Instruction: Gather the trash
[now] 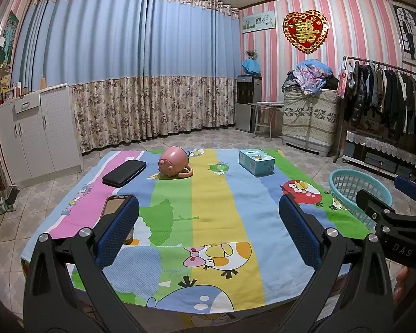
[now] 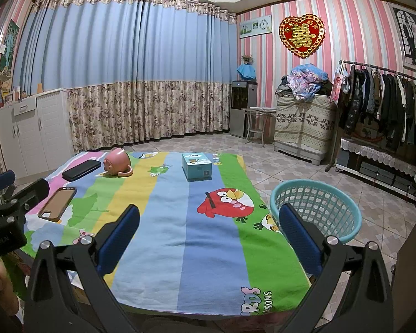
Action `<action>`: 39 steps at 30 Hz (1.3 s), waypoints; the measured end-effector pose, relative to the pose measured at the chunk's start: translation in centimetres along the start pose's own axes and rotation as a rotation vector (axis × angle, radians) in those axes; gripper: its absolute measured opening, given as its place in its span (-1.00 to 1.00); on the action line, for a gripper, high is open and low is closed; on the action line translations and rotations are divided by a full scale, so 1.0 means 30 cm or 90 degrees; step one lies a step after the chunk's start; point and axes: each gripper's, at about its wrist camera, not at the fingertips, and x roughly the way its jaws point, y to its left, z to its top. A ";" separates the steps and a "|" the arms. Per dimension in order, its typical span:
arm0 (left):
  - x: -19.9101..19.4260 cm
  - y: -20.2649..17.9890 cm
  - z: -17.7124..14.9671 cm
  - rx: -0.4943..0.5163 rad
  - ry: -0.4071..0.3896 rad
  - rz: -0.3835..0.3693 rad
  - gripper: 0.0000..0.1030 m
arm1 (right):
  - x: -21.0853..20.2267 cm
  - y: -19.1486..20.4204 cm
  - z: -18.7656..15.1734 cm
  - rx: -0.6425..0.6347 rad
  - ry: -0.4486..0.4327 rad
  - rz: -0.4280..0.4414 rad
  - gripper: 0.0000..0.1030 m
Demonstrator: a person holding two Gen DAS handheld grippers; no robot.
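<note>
Both the left gripper [image 1: 208, 233] and right gripper [image 2: 209, 233] hover wide open and empty, so I'd pick perhaps the box [image 2: 197, 166] near the counter's [image 2: 180, 249] far edge, squarely, for the basket [image 2: 316, 208].

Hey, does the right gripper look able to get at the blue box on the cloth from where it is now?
Probably yes. The right gripper is open and empty, the blue box stands apart from the pink cup, and only bare cloth lies between.
</note>
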 end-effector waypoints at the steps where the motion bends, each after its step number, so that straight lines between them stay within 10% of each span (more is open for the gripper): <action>1: 0.001 0.000 0.000 0.000 0.000 0.000 0.89 | 0.000 -0.001 0.000 0.000 0.000 0.000 0.91; 39: -0.003 0.007 0.007 -0.001 -0.004 0.005 0.89 | 0.000 0.002 0.005 0.000 -0.004 0.002 0.91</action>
